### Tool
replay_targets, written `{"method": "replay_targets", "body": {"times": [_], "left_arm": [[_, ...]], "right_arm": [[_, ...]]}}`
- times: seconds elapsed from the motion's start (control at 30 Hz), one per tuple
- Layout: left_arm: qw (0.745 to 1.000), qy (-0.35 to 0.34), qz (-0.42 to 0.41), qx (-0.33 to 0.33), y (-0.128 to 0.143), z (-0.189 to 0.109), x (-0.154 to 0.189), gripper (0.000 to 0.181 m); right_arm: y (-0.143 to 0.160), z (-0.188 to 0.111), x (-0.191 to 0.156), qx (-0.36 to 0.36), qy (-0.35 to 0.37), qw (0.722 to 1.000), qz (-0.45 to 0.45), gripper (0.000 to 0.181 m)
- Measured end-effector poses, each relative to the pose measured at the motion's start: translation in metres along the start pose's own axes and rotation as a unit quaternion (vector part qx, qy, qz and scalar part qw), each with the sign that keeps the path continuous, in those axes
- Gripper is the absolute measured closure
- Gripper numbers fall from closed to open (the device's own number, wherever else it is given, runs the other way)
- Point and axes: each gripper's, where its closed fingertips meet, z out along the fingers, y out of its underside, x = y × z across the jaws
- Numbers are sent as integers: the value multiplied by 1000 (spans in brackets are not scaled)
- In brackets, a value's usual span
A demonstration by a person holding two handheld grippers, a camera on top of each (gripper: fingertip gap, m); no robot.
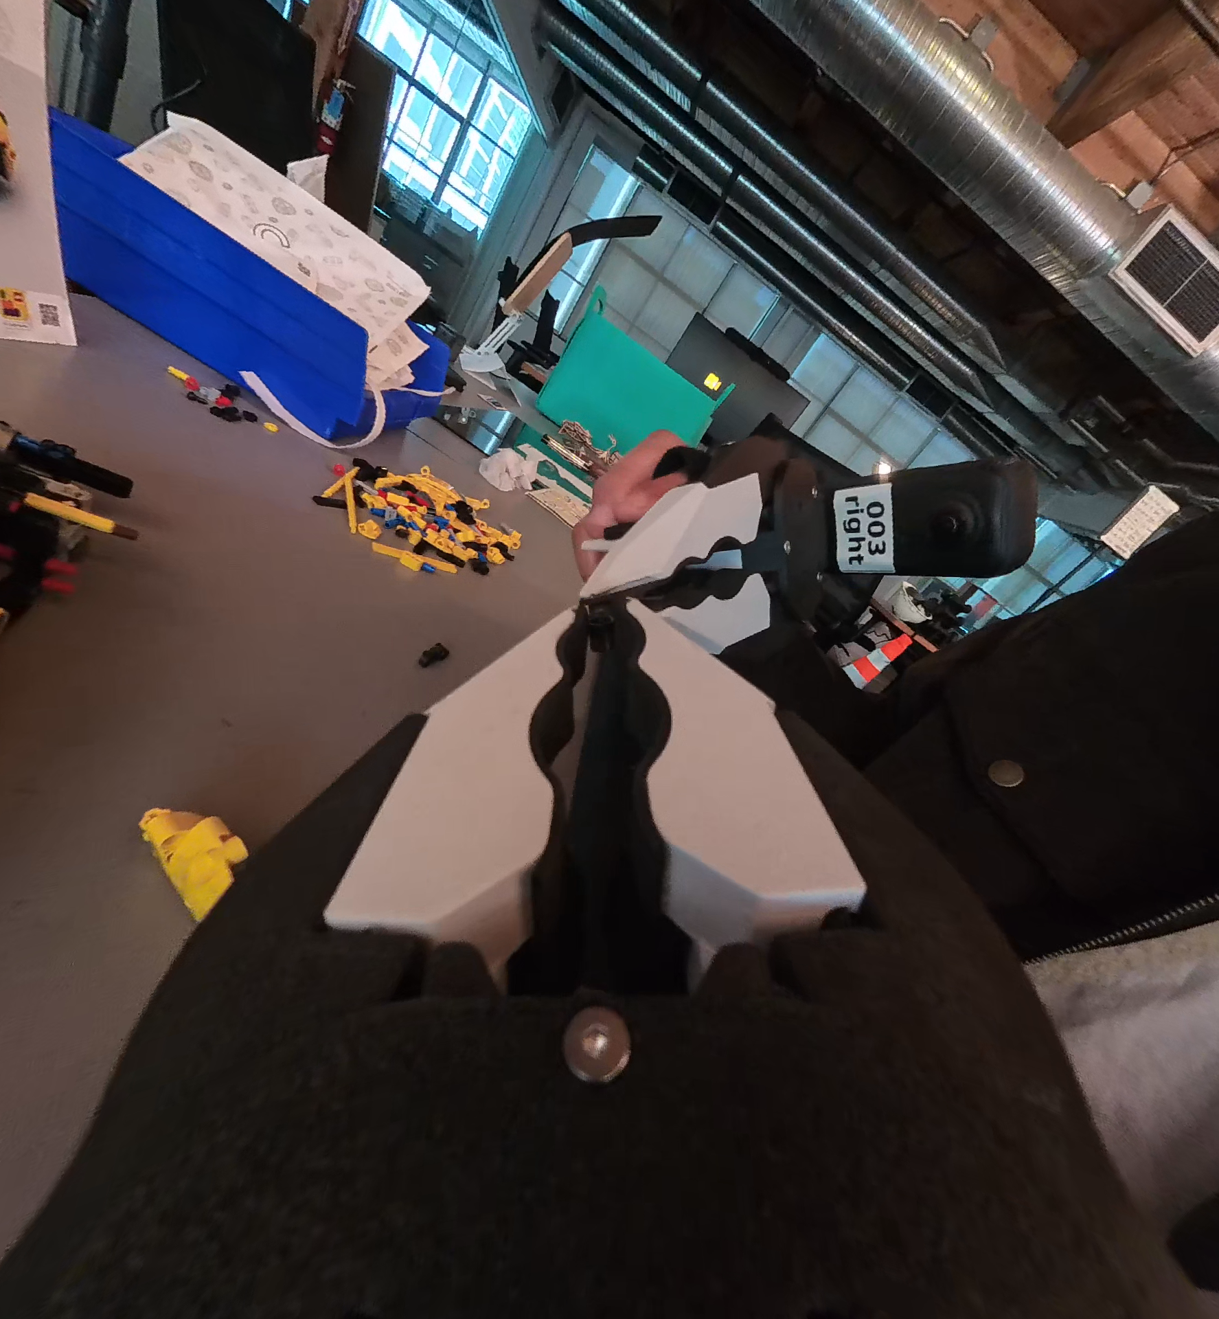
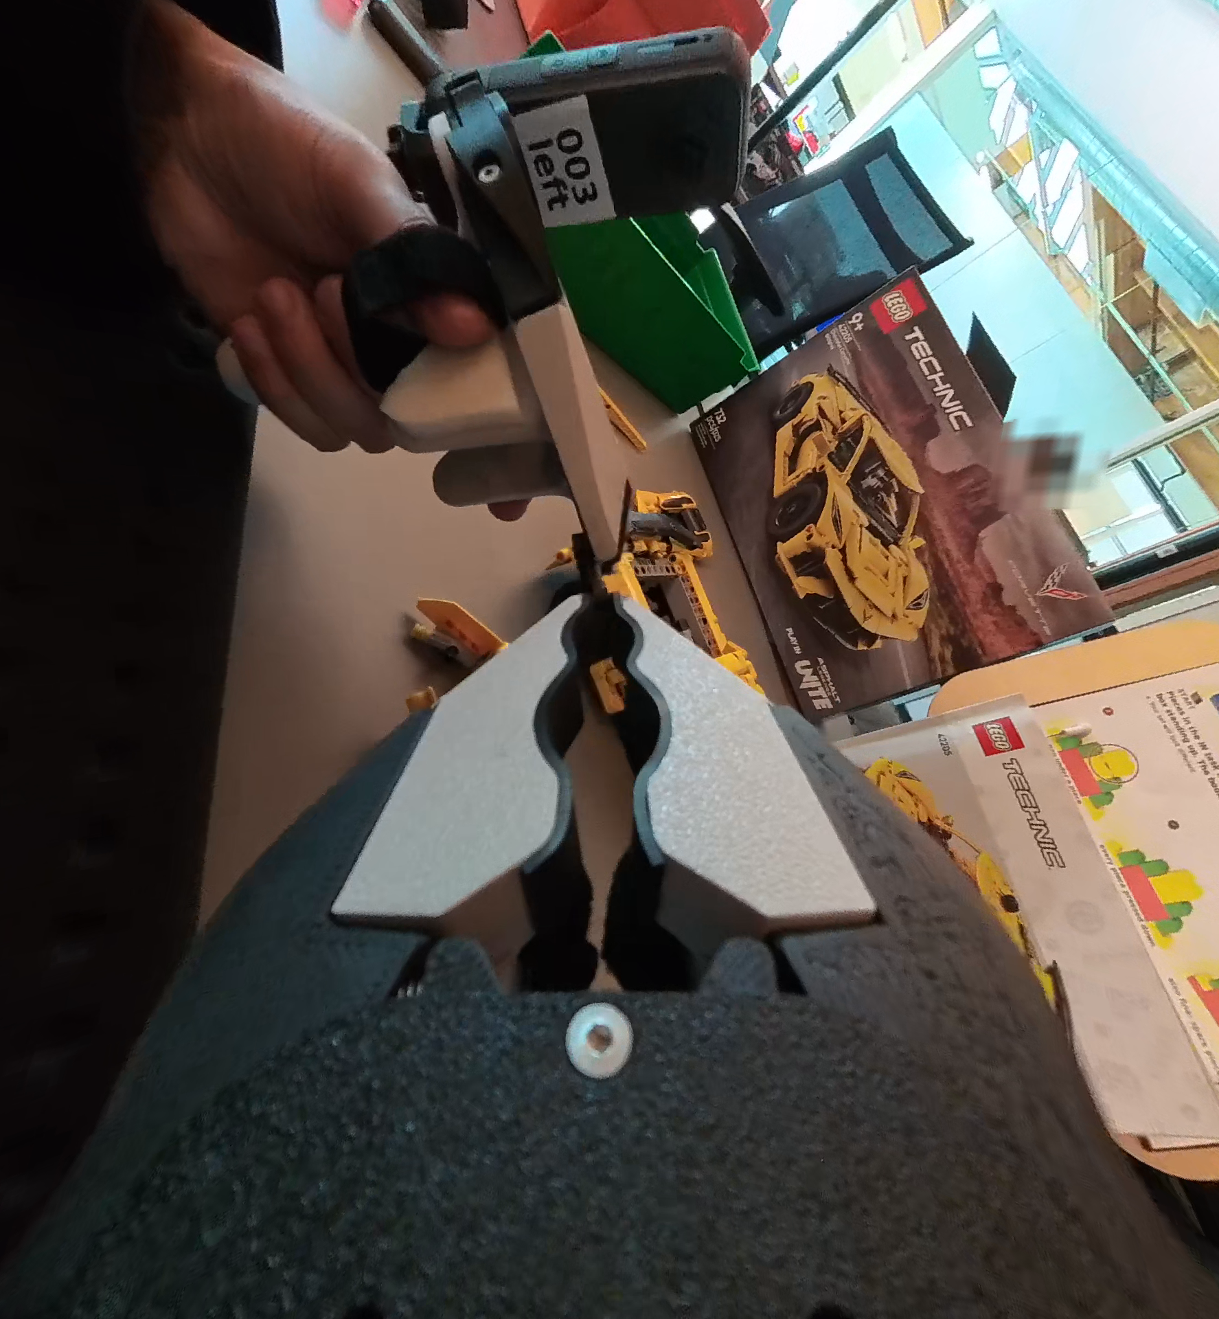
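Table point(image 1: 249, 699) smooth, matt grey; bricks point(image 1: 424, 517) glossy plastic; bin point(image 1: 185, 285) glossy blue plastic; box point(image 2: 899, 499) printed card, slight sheen; duct point(image 1: 949, 135) ribbed bare metal.

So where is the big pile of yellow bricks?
In the left wrist view, the pile of yellow bricks lies on the grey table, left of the right tool and just in front of the blue bin.

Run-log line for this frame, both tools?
left tool: shut on small black piece | right tool: shut, tip-to-tip with left | below: grey table, yellow parts pile
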Motion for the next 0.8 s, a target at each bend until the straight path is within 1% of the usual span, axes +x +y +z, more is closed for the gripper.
{"method": "replay_targets", "body": {"times": [0.13,0.27,0.4,0.6,0.8], "left_arm": [[1000,7,17,-3,-1,-2,6,175],[999,29,15,1,-2,-3,13,175],[999,51,17,1,-2,-3,21,172],[998,49,49,-13,1,-3,25,174],[996,60,68,-19,2,-6,31,175]], "right_arm": [[-6,-2,0,15,-11,1000,18,179],[-12,-6,-1,35,-28,998,49,179],[-16,-10,-1,37,-33,998,45,179],[-19,-14,-3,34,-43,998,34,178],[-23,-20,-4,42,-73,995,45,178]]}}
